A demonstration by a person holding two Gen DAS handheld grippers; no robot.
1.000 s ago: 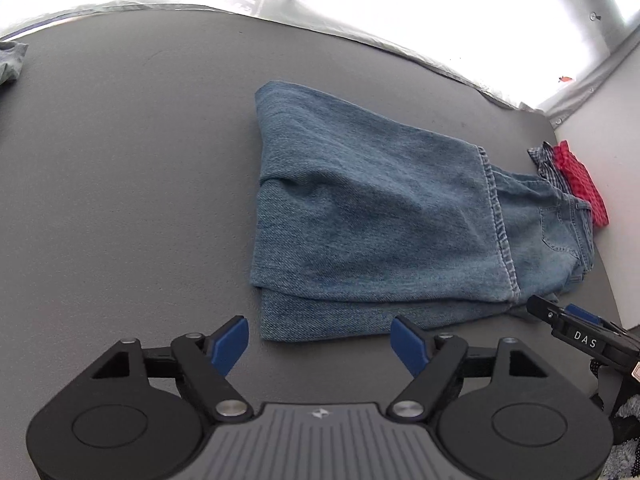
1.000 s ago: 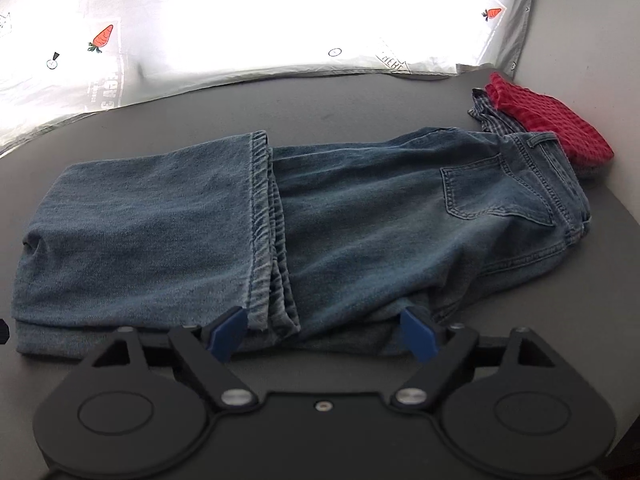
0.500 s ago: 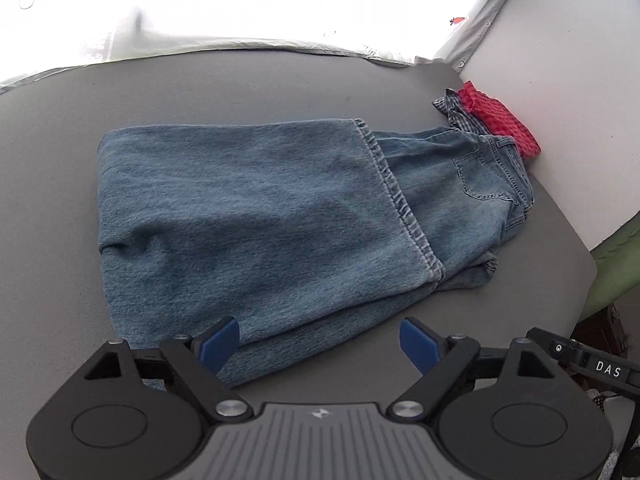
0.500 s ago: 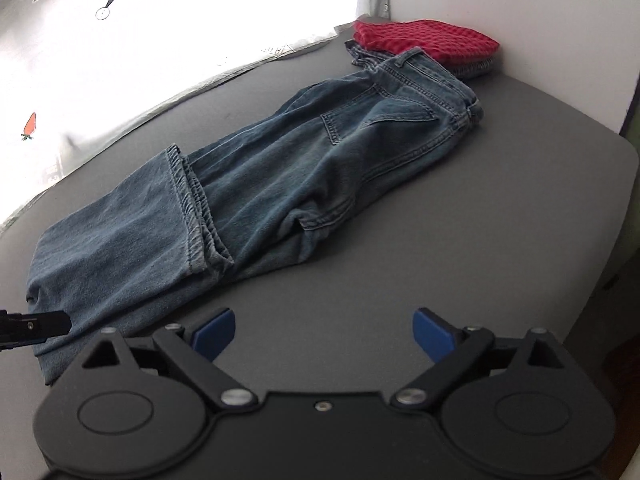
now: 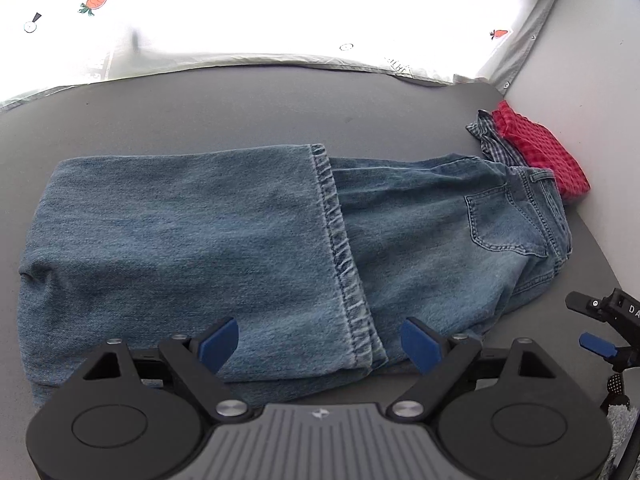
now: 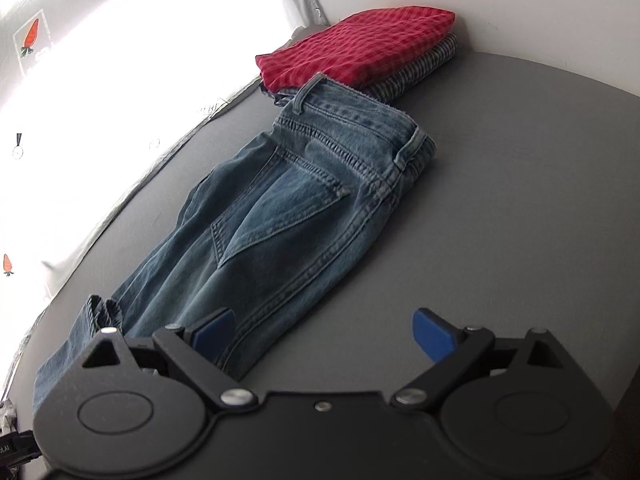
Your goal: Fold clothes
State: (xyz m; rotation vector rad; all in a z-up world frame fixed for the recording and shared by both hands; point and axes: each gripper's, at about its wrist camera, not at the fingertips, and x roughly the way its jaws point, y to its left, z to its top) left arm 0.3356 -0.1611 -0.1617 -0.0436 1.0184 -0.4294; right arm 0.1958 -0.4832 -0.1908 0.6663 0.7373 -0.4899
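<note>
— Both grippers are empty. Left gripper [image 5: 320, 340] hangs with its blue pads spread wide over the near edge of the jeans [image 5: 256, 248], and my right gripper [image 6: 324, 330] is just as wide apart, low by the seat end, nothing between its pads either.

— Where do the jeans lie, and why like that?

— Flat on the grey table [image 5: 200, 116]. The leg ends are folded back over the thighs, so the hem [image 5: 340, 248] crosses the middle. I judge that halves the length before a further fold, but I can't say whether one is coming.

— Which way do they run?

— Long axis left to right in my left camera: folded edge at the left, waistband [image 6: 360, 116] and back pocket [image 5: 504, 224] at the right. The waistband points at the red checked cloth [image 6: 356, 48], stacked on a dark checked one [image 6: 420, 68] against the wall, and touches that pile. I'd guess folded things gather there.

— And your hands?

— One near each half, placed to take either end.
</note>
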